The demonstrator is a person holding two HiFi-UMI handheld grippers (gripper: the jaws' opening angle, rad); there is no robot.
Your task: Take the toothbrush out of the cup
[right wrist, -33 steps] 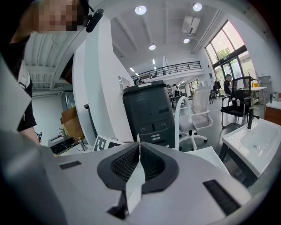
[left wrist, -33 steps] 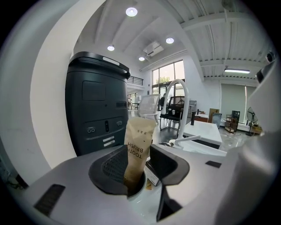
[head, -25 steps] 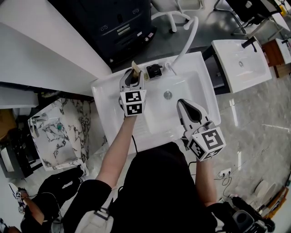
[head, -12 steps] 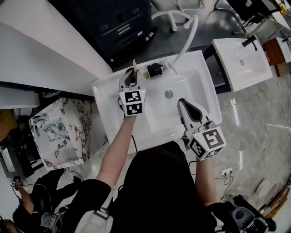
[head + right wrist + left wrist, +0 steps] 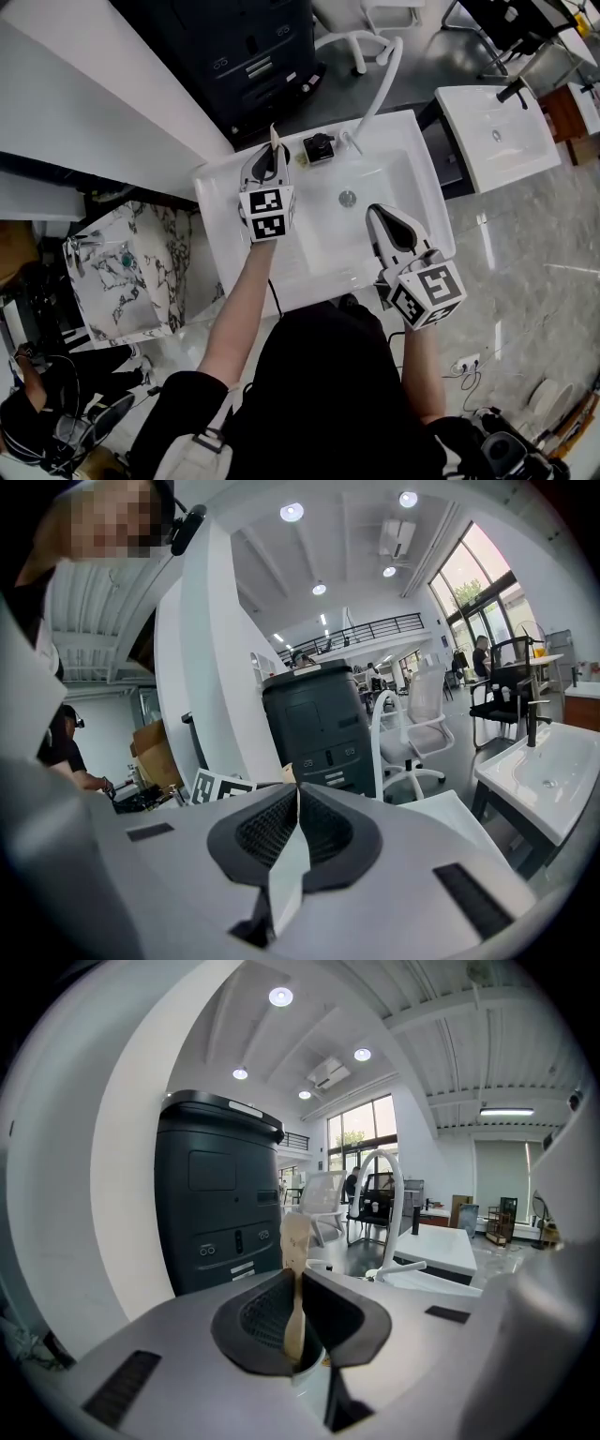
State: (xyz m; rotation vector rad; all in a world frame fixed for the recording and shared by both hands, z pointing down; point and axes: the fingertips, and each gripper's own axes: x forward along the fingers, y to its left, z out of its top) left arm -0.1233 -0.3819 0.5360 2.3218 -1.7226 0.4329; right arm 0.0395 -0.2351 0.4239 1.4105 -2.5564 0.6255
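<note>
toothbrush pinched at the back of the sink

my left tongs (image 5: 297, 1288) have just been closing and now clamp the pale toothbrush (image 5: 294, 1237), upright, its head above them, with a white cup (image 5: 309, 1372) right beneath. my right tongs (image 5: 297, 803) are pressed together on nothing, over the sink (image 5: 412, 187).

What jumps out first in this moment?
The left gripper at the back left corner of the white sink: its jaws have just been closing and now pinch a pale toothbrush standing upright. The right gripper hangs shut and empty over the sink's front right.
</note>
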